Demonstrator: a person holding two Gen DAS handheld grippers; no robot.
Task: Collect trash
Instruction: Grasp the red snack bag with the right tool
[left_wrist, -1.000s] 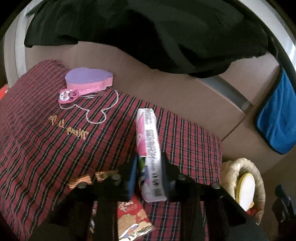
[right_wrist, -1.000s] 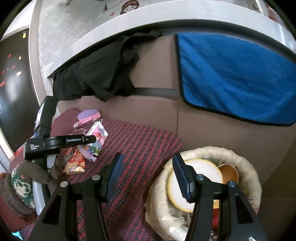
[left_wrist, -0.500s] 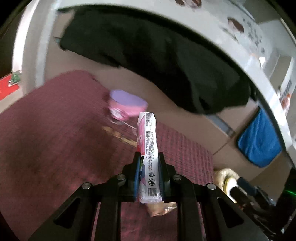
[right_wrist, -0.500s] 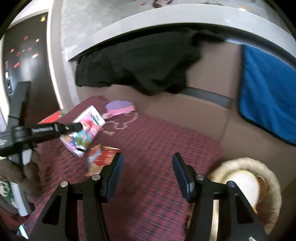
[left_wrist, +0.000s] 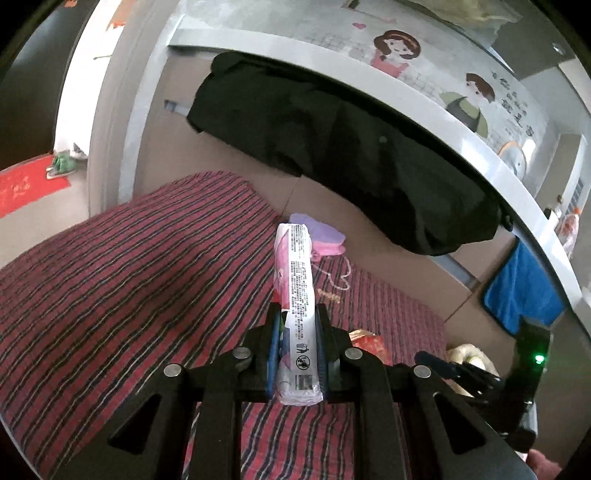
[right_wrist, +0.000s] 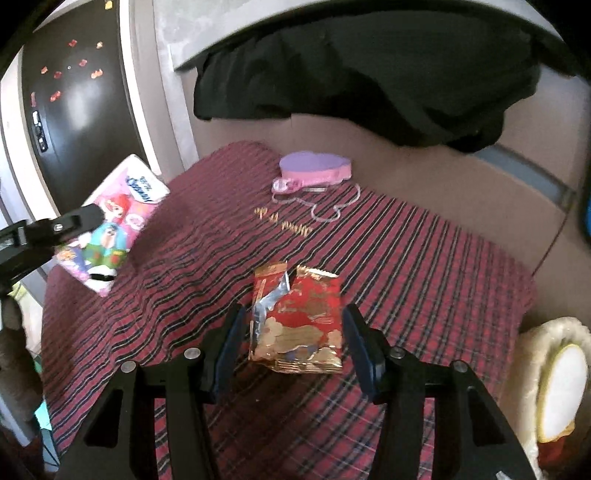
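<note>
Both grippers are black, with silver screw heads and blue-padded fingers.

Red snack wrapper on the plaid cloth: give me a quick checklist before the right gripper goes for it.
1. Right gripper open: ok, jaws stand wide.
2. Red snack wrapper between the jaws: ok, it lies flat on the plaid cloth, roughly centred.
3. Pads touching the wrapper: not ok yet, gaps show on both sides.
4. Left gripper out of the way: ok, it holds the tissue pack off to the left, lifted above the cloth.
5. Left grip secure: ok, pads press both sides of the pack.
6. Trash basket has room: cannot tell, only its rim shows.
</note>
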